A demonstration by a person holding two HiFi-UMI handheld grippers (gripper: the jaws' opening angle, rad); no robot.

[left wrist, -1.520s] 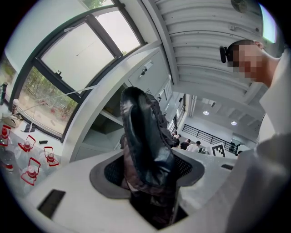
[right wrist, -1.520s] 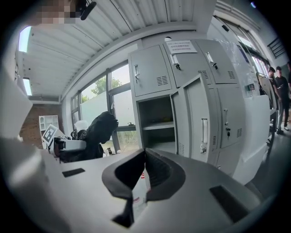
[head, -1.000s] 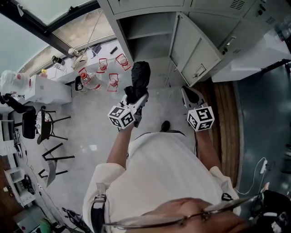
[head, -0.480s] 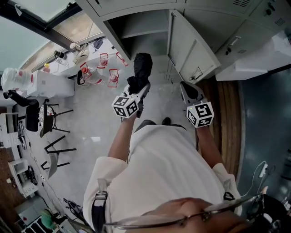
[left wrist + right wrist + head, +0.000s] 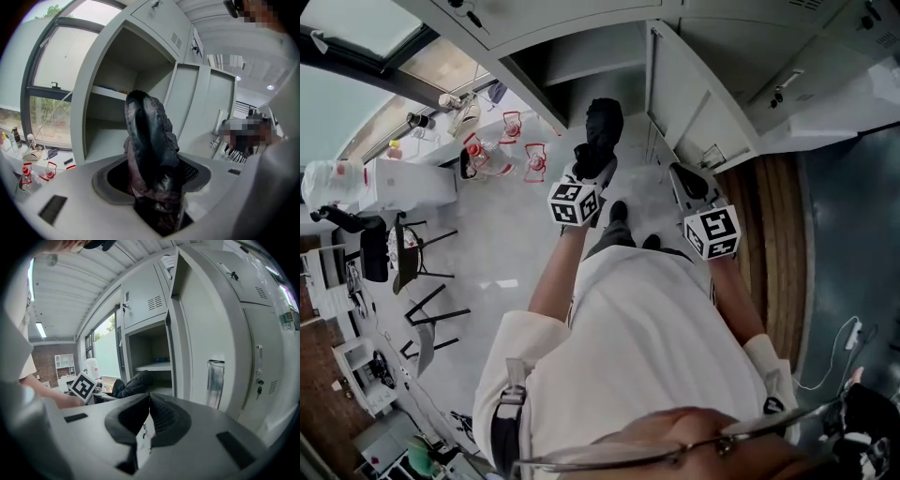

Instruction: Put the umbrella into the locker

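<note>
Umbrella (image 5: 602, 131): stayed clamped in left gripper (image 5: 596, 173), jaws wide around its folded fabric; moved nearer open locker (image 5: 581, 66) at twelve o'clock, reached its mouth, not yet inside. Right gripper (image 5: 686, 180): trailed at three o'clock, jaws together, empty. Judged close to insertion.

I wear a pale cream short-sleeved shirt (image 5: 647, 347), dark shoes (image 5: 619, 212) and thin-framed glasses (image 5: 609, 457). My left gripper (image 5: 596, 165) and right gripper (image 5: 682, 178) are smooth light-grey shells with dark ribbed pads (image 5: 166, 418) and small dark rectangular slots (image 5: 230, 442). Each carries a white cube (image 5: 575, 202) printed with black square markers.
</note>
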